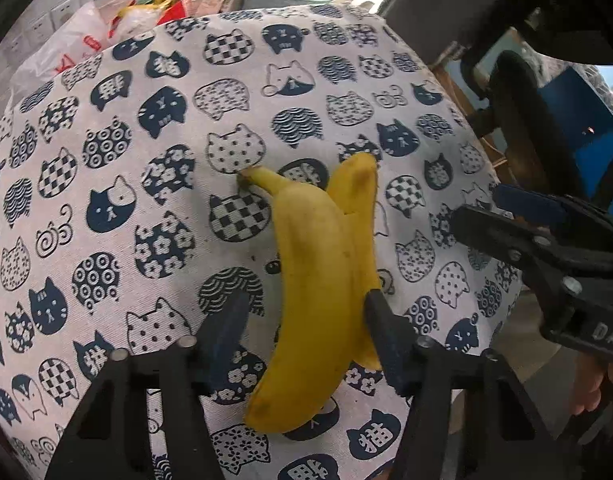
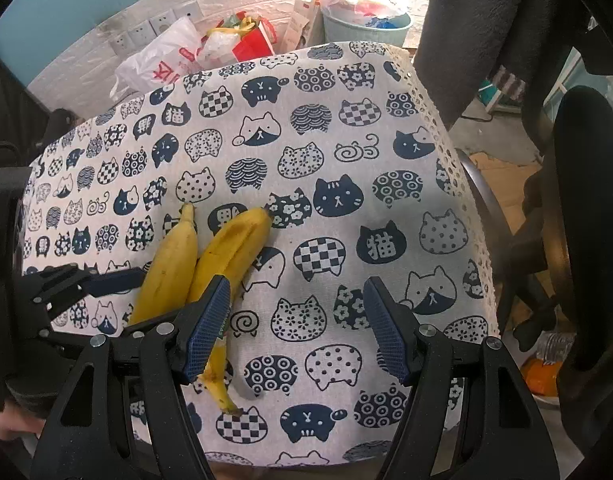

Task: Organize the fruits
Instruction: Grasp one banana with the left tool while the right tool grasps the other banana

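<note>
Two yellow bananas lie side by side on a cat-print tablecloth (image 1: 106, 160). In the left wrist view the nearer banana (image 1: 318, 280) points its stem up-left, and the second banana (image 1: 358, 184) lies behind it. My left gripper (image 1: 304, 312) straddles both. Its right finger (image 1: 382, 328) touches the second banana, while a strip of cloth shows between the left finger (image 1: 226, 328) and the nearer banana. In the right wrist view my right gripper (image 2: 296, 320) stands open over bare cloth, just right of the bananas (image 2: 234, 252). Its left finger (image 2: 206, 320) overlaps the right banana.
Behind the table stand plastic bags (image 2: 162, 64), a red bag (image 2: 254, 44) and a pale bucket (image 2: 366, 28). The cloth's lace edge (image 2: 466, 208) marks the table's right side. Beyond it are a dark chair (image 2: 578, 200) and an orange object (image 2: 542, 376) on the floor.
</note>
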`<state>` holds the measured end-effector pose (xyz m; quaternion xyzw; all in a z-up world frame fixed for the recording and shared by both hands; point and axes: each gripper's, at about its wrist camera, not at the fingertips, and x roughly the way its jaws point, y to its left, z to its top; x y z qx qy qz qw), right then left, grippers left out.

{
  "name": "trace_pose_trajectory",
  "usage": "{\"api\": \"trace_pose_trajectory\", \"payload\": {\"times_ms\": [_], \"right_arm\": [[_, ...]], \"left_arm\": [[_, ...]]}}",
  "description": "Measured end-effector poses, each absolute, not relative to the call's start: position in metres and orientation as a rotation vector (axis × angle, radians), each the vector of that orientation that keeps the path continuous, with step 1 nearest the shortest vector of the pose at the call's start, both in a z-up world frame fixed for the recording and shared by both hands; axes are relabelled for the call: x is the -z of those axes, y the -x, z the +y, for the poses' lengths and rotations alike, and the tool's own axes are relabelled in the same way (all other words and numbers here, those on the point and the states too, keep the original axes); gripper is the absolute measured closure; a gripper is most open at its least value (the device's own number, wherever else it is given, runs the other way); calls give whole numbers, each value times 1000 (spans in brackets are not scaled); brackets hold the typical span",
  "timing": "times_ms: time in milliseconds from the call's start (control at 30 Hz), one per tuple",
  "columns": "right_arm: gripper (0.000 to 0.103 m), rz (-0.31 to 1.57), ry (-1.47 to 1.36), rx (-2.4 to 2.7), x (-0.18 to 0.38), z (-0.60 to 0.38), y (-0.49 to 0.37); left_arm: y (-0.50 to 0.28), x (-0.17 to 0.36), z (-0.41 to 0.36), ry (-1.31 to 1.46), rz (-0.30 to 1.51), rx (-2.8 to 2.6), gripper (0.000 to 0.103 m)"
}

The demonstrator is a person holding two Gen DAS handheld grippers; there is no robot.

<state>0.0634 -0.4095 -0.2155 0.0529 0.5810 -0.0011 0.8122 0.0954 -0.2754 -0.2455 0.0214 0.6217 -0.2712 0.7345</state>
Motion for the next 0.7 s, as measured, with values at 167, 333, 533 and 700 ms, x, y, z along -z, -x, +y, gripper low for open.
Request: {"api": "trace_pose_trajectory", "payload": {"times_ms": [167,333,533,700], "right_arm": [[34,1241,-109,2,216,-406,-65],[34,1247,-93,-11,220,-398,-68],[34,1275,-95,-51,232,-381,-72],[34,1302,-122,-74,245,-364,-80]], "left_arm": [[-91,238,-281,-114,1322,614,68],[-92,226,-265,-118,1288,576,68],[-94,204,-239,-108,1234,529,68],[-93,198,-222,-108,1217,498,68]]}}
